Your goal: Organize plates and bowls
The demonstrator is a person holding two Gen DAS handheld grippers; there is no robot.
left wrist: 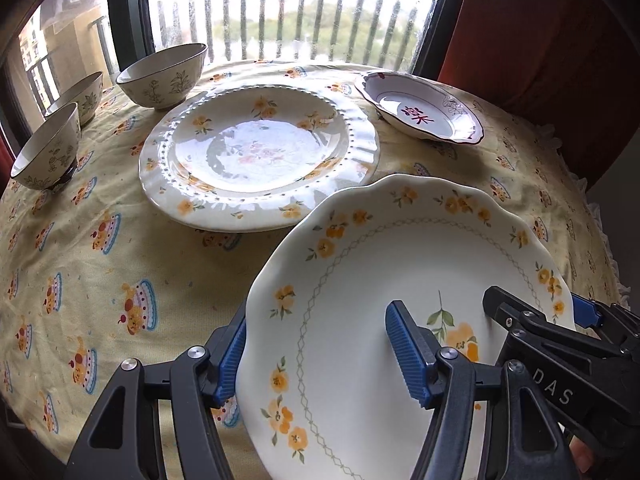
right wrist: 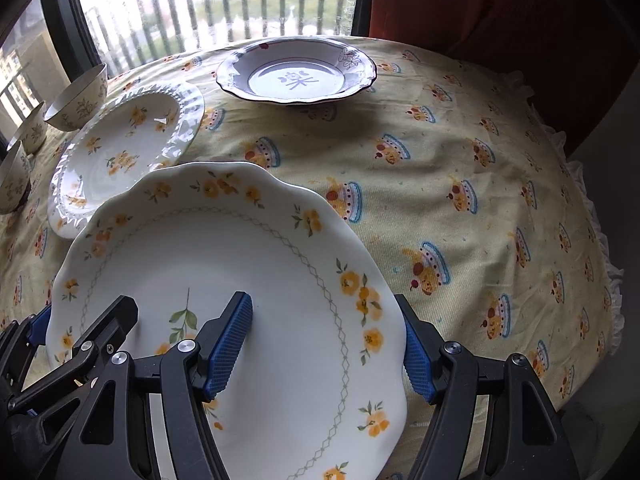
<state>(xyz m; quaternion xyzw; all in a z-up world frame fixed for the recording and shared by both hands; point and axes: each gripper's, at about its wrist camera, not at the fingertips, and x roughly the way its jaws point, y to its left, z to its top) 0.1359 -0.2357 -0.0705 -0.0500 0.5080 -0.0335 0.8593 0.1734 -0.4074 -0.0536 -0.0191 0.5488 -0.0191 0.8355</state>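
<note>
A scalloped white plate with orange flowers is held tilted above the table by both grippers. My left gripper is shut on its left rim, one finger under and one on top. My right gripper is shut on its right rim; it also shows in the left wrist view. Behind lies a large beaded-rim flowered plate, also in the right wrist view. A small dish with a red character sits at the back right. Three floral bowls stand at the left.
The round table has a yellow patterned cloth with a frilled edge at the right. A window with railings is behind the table. A red curtain hangs at the back right.
</note>
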